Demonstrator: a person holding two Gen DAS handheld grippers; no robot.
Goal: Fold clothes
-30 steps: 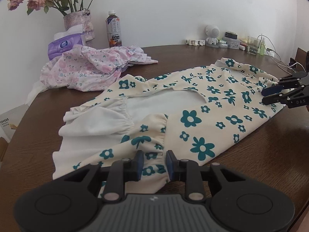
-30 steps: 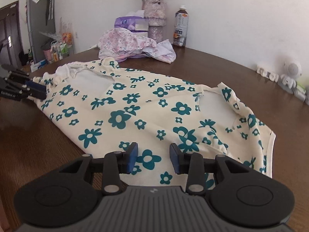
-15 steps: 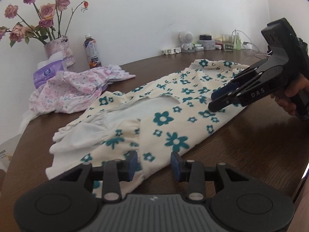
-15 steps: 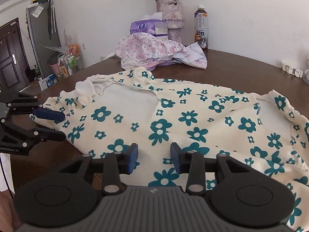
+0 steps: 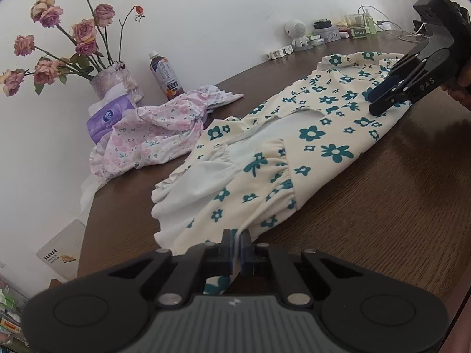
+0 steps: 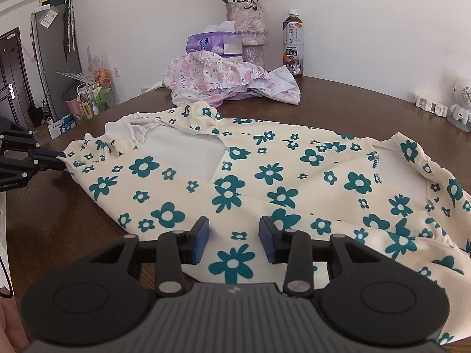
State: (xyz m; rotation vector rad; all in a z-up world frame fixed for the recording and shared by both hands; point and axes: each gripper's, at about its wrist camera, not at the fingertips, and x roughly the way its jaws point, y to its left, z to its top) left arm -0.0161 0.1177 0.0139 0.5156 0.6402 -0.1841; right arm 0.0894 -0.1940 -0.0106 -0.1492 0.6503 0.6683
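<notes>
**Left gripper pinches the dress hem, right hangs open above it**

The left gripper (image 5: 235, 245) is clamped on the frilled edge of the dress (image 5: 309, 144), its blue pads pressed together with a sliver of cream cloth between them. From the right wrist view the same gripper (image 6: 50, 158) shows at the far left, biting the gathered corner of the dress (image 6: 265, 176).

The right gripper (image 6: 234, 242) has its jaws spread wide, with floral cloth showing between the pads. In the left wrist view it (image 5: 379, 100) hovers over the far end of the dress, held by a hand (image 5: 462, 88) at the frame edge; whether the tips touch the cloth is hard to say.

The dress lies spread flat across the brown table (image 5: 382, 220), cream with teal flowers, white lining showing at one opening. Behind it sits a crumpled pink garment (image 6: 223, 79), touching a tissue pack (image 6: 209, 44). A vase (image 6: 250, 26) and a bottle (image 6: 293, 44) stand by the wall.
</notes>
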